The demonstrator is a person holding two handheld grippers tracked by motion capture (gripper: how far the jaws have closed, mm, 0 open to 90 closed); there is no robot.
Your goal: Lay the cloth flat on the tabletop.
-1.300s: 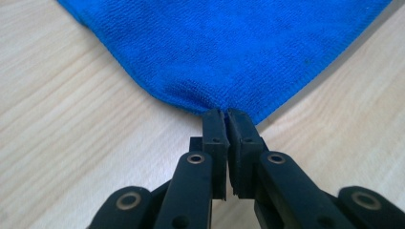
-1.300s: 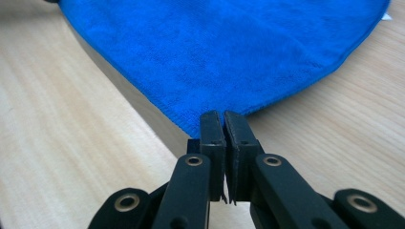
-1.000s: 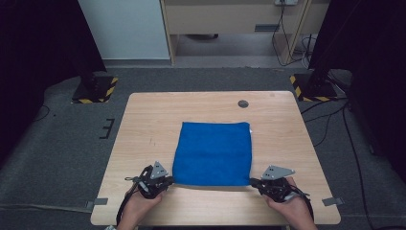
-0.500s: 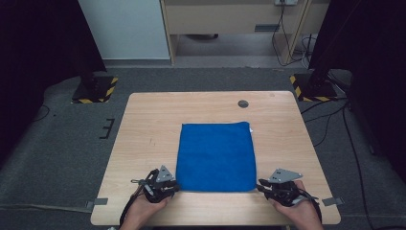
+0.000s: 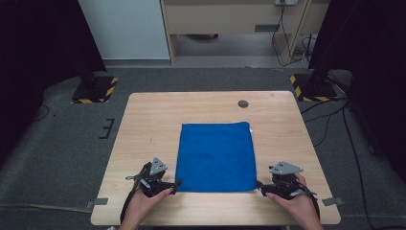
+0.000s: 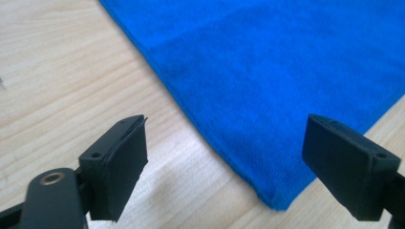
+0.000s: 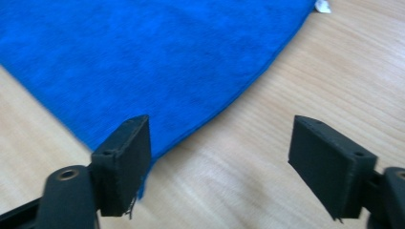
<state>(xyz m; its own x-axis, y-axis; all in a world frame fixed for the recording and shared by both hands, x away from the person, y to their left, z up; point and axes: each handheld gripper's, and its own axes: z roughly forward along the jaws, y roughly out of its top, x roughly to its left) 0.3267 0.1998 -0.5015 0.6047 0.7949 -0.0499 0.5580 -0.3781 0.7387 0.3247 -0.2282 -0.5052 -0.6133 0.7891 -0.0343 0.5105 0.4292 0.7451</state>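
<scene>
Both grippers spread at the near corners of the blue cloth.

On my left, the left gripper [image 5: 176, 184] sits at the cloth's [image 5: 216, 155] near left corner; its jaws have just been opening and now stand wide, the corner lying flat between them, not pinched. The cloth lies flat and square in the middle of the counter [image 5: 143, 124], nearer my edge. On the right, the right gripper [image 5: 259, 186] has also just been opening; its jaws are spread, the near right corner beside its left pad.

Blue cloth [image 5: 215, 156]: folded square, flat on table, near front edge, corners free, white tag at far-right corner.
</scene>
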